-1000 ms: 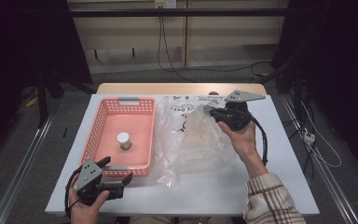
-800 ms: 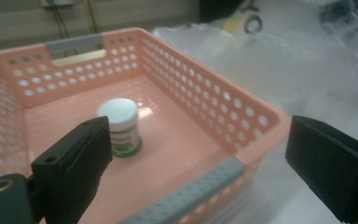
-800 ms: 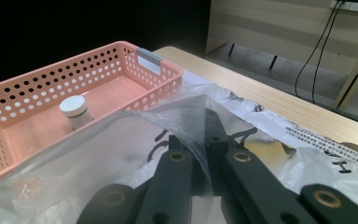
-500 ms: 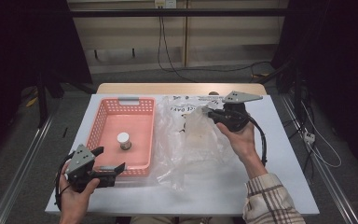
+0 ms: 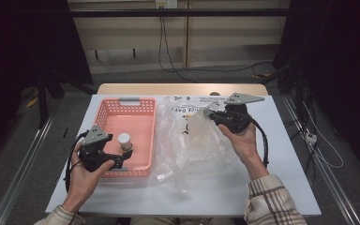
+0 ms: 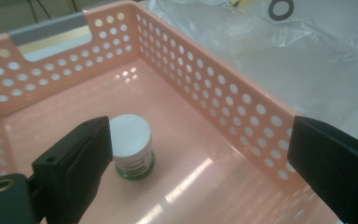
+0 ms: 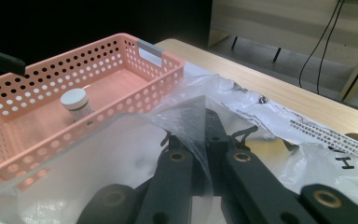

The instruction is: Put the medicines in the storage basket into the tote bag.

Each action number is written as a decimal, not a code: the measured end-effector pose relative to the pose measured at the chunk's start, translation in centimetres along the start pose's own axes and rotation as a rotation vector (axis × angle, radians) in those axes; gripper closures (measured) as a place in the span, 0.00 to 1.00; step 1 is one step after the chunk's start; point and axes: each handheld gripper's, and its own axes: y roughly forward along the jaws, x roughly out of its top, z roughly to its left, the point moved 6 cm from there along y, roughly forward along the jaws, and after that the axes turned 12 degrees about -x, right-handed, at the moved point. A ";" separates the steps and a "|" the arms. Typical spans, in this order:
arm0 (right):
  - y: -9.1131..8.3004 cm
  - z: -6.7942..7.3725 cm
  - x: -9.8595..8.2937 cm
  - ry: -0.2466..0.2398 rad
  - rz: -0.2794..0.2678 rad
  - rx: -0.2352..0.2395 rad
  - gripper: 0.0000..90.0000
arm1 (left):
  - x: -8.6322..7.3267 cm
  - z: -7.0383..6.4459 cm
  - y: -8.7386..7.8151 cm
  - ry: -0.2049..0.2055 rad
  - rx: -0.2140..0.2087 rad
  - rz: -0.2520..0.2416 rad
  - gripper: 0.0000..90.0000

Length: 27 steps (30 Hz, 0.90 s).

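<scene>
A pink perforated basket (image 5: 104, 112) stands on the left of the white table. In it stands a small jar (image 5: 124, 139) with a white lid and a green base. My left gripper (image 5: 123, 158) hangs open over the basket's near end. The jar (image 6: 130, 140) is just beside its left jaw, and the basket wall (image 6: 205, 74) lies between the jaws. A crumpled clear plastic bag (image 5: 192, 145) lies right of the basket. My right gripper (image 5: 207, 112) is shut on a fold of the bag's upper edge (image 7: 186, 112), which it holds raised.
The white table top (image 5: 281, 178) is bare at the right of the bag and along the front edge. A wooden strip (image 5: 178, 89) runs along the far edge. Cables (image 5: 309, 136) lie on the floor to the right.
My left gripper has moved from the table's front left corner forward and up to the basket's near end. The right gripper has stayed on the bag.
</scene>
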 end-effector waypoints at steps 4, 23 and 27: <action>0.1 -0.2 -0.3 0.003 0.011 -0.003 1.00 | 0.3 0.8 1.2 0.011 0.005 0.055 0.10; 0.6 0.2 -0.3 -0.007 0.014 0.011 1.00 | 0.8 5.4 4.1 -0.042 0.061 0.182 0.17; 0.9 0.4 -0.4 -0.009 0.020 0.020 1.00 | 0.1 6.1 5.0 -0.080 0.061 0.219 0.26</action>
